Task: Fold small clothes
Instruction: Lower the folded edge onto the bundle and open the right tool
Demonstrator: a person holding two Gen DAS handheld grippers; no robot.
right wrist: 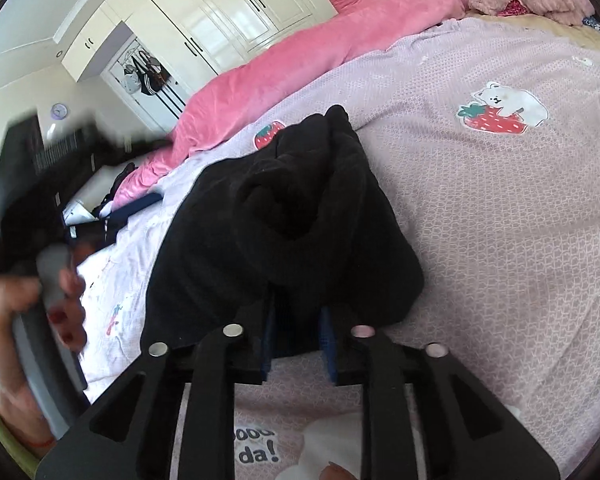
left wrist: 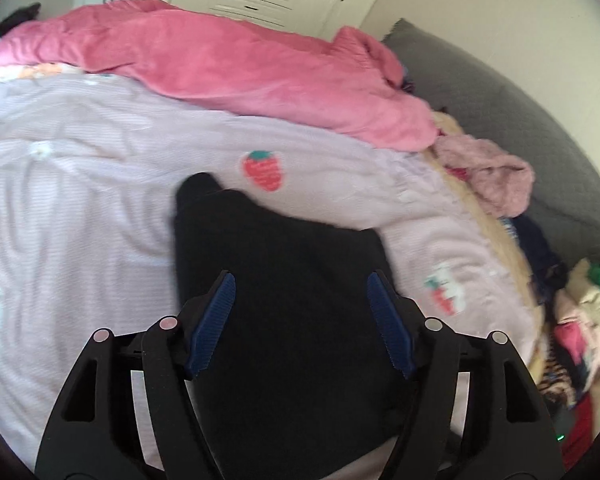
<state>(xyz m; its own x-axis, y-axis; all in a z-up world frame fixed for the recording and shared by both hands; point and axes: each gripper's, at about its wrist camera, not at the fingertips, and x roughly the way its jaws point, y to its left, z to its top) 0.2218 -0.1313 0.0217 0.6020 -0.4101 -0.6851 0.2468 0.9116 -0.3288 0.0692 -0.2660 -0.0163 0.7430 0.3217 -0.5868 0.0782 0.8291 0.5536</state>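
Observation:
A black garment (left wrist: 284, 280) lies bunched on the pale pink bedsheet (left wrist: 80, 200). My left gripper (left wrist: 300, 284) is open and hovers just over the garment, with its blue pads (left wrist: 216, 320) wide apart and nothing between them. In the right wrist view the same black garment (right wrist: 284, 220) is heaped up and drapes over my right gripper (right wrist: 298, 320), which is shut on its near edge; only the lower parts of the blue pads (right wrist: 327, 340) show under the cloth. The left gripper (right wrist: 48, 200) appears blurred at the left, held in a hand.
A rolled pink blanket (left wrist: 240, 64) lies across the far side of the bed. A pile of mixed clothes (left wrist: 572, 304) sits at the right by a grey headboard (left wrist: 500, 92). White wardrobes (right wrist: 228, 12) stand behind the bed. The sheet (right wrist: 500, 220) has strawberry prints.

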